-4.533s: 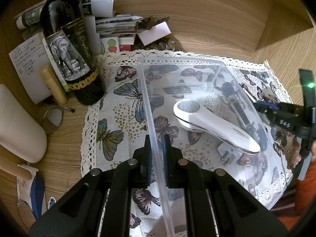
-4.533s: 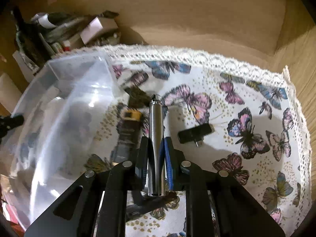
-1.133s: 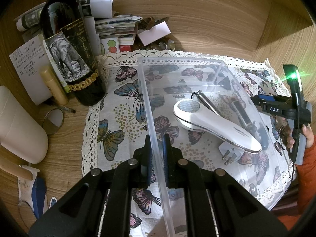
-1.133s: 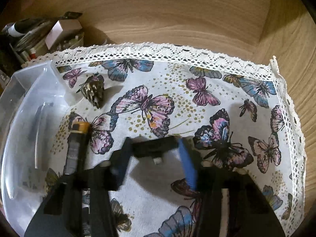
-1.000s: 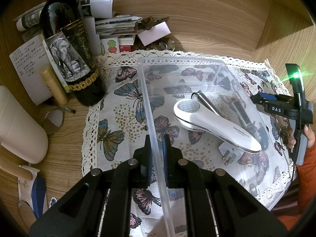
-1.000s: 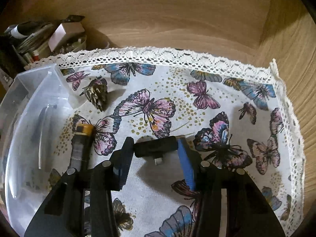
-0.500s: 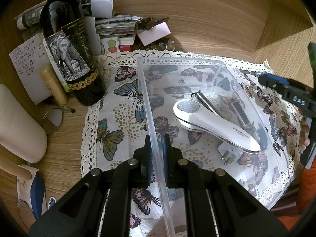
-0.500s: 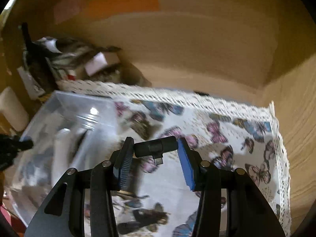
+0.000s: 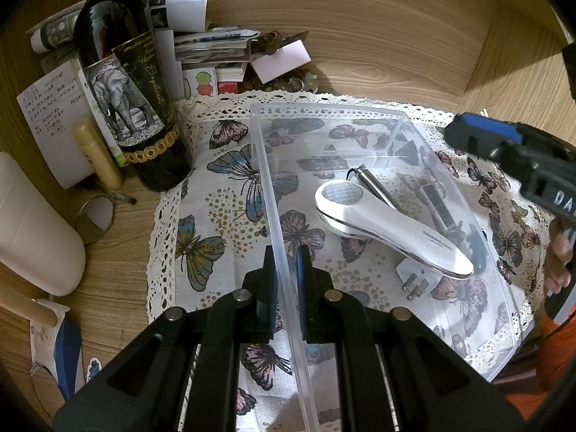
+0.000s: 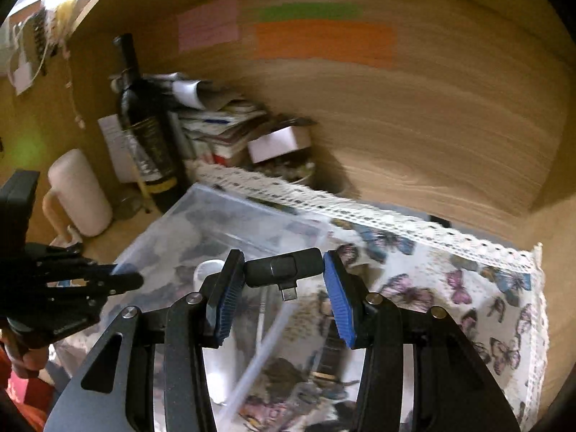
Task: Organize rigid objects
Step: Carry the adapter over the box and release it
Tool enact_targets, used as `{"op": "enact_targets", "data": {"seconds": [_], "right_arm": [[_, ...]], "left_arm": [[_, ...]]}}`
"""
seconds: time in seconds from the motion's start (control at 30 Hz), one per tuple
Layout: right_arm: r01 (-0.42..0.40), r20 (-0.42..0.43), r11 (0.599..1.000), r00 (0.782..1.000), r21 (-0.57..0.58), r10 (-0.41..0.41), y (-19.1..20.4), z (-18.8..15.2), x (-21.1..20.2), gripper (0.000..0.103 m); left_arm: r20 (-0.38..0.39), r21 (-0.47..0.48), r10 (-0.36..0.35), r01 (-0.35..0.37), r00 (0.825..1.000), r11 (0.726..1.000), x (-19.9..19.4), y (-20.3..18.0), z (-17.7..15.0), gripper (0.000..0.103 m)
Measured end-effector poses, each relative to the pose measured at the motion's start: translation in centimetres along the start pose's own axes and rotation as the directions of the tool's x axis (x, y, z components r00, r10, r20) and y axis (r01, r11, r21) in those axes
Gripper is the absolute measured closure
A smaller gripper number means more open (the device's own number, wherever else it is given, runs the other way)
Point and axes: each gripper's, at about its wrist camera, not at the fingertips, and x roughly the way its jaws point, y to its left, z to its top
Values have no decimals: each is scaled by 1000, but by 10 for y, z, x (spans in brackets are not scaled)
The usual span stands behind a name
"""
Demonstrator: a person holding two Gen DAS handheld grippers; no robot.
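Your left gripper (image 9: pixel 286 280) is clamped tight on the near wall of the clear plastic bin (image 9: pixel 266 165), which sits on the butterfly cloth (image 9: pixel 216 216). Your right gripper (image 10: pixel 284 300) holds the small black adapter (image 10: pixel 282 271) crosswise between its blue pads (image 10: pixel 338 306), partly closed, above the bin. Inside the bin lie a white handheld device (image 9: pixel 388 230), a metal tube (image 9: pixel 374 187) and a plug (image 9: pixel 414 277).

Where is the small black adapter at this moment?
In the right wrist view, the black adapter is clamped between the right gripper's blue fingers, above the clear plastic box.
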Motion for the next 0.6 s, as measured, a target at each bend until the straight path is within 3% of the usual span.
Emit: {"op": "enact_targets", "data": {"seconds": [0.3,0.5,0.6], "right_arm": [[-40,-97,999,995,-28,37,12,-6,34,61],[-43,-116,998,992,-35,38,13,-9,43,61],[-52,-113,998,992,-30,48,12,-8,40,53]], "left_arm": [[1,-1,-1,1,1000,1000,0,-1,0,94],[1,-2,-1,1,1000,1000,0,0,0,94],[1,-1,-1,1,1000,1000,0,0,0,94]]}}
